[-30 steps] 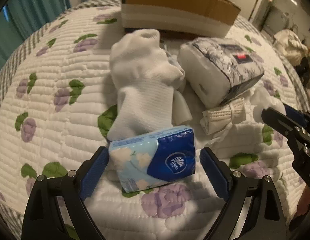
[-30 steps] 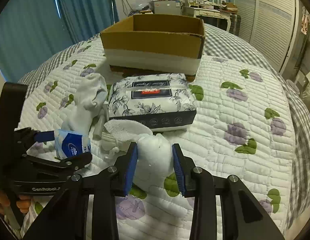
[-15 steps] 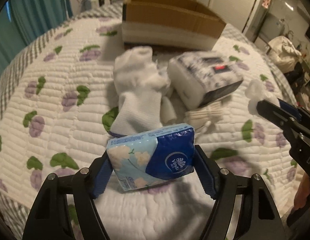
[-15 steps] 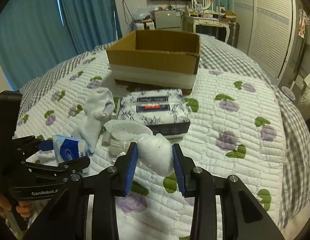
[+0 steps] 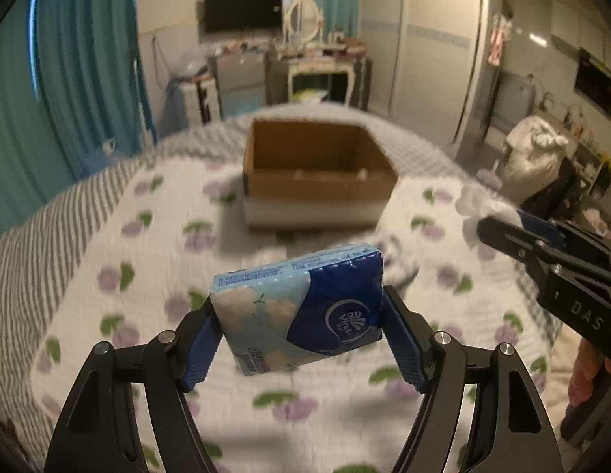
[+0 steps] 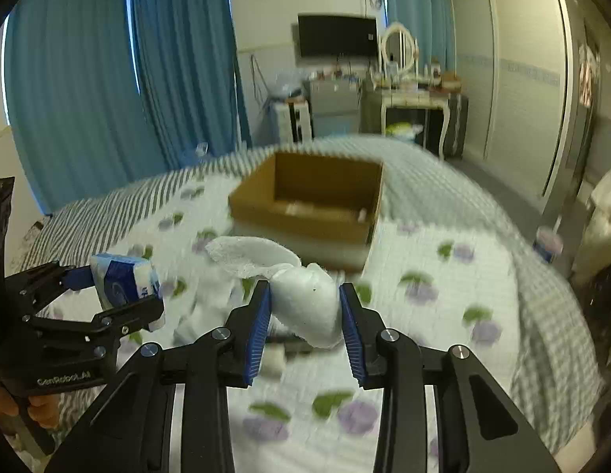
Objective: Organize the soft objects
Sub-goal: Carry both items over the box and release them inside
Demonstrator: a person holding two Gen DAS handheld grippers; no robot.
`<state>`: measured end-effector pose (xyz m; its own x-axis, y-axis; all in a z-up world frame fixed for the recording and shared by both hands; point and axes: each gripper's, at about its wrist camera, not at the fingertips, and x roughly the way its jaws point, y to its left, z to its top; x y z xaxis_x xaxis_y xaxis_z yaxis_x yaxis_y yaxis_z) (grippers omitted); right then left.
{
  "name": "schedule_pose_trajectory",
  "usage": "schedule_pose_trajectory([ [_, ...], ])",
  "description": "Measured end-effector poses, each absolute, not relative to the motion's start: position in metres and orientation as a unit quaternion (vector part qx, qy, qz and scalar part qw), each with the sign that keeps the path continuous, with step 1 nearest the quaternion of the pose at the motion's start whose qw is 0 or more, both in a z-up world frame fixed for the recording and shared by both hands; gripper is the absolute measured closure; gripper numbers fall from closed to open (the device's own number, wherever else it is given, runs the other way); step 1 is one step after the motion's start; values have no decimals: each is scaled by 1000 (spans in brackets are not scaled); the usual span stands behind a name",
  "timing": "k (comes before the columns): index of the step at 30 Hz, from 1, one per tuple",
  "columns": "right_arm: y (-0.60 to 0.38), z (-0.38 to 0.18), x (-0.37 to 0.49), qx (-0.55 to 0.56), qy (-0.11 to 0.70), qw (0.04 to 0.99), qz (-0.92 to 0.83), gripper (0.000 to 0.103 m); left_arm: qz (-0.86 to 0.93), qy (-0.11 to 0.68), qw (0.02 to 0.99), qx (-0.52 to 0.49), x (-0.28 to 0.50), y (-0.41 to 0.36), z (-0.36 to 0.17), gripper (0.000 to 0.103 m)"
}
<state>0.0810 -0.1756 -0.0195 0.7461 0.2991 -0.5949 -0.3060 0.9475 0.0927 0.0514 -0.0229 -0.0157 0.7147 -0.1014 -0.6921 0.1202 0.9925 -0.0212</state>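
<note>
My left gripper (image 5: pixel 301 339) is shut on a blue Vinda tissue pack (image 5: pixel 301 311) and holds it up above the bed; it also shows in the right wrist view (image 6: pixel 126 280). My right gripper (image 6: pixel 305 311) is shut on a white sock (image 6: pixel 305 299) whose loose end flops to the left; the gripper appears at the right of the left wrist view (image 5: pixel 550 260). An open cardboard box (image 5: pixel 317 173) stands ahead on the quilt, its inside showing (image 6: pixel 317 205). The other soft items on the bed are mostly hidden behind the grippers.
The bed has a white quilt with purple flowers (image 5: pixel 147 276) and a grey striped border (image 6: pixel 120 213). Blue curtains (image 6: pixel 88 98), a dresser with a mirror (image 6: pixel 404 90), a TV (image 5: pixel 242 10) and wardrobe doors (image 5: pixel 419 51) stand beyond the bed.
Both grippers have risen high above the bed with their loads and tilted up toward the box. The socks and large tissue pack have dropped out of view.
</note>
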Motion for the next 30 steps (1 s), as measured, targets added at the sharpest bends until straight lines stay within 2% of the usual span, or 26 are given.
schedule_pose_trajectory([
  [10,-165,22,198,-2,274,947,166,68,-71,305,949,40,160,-24,18,29],
  [18,-162,-14,321,48,321,933,158,68,-87,303,946,71,277,-29,-17,29],
  [26,-157,-57,370,55,346,926,142,67,-101,322,940,58,315,-25,-60,27],
  [27,-157,-58,370,54,346,927,138,63,-97,321,940,60,314,-26,-60,25],
  [29,-159,-57,366,59,340,930,129,44,-89,319,942,60,311,-26,-57,17],
  [30,-161,-55,363,63,336,931,126,28,-83,316,943,57,307,-27,-53,13],
])
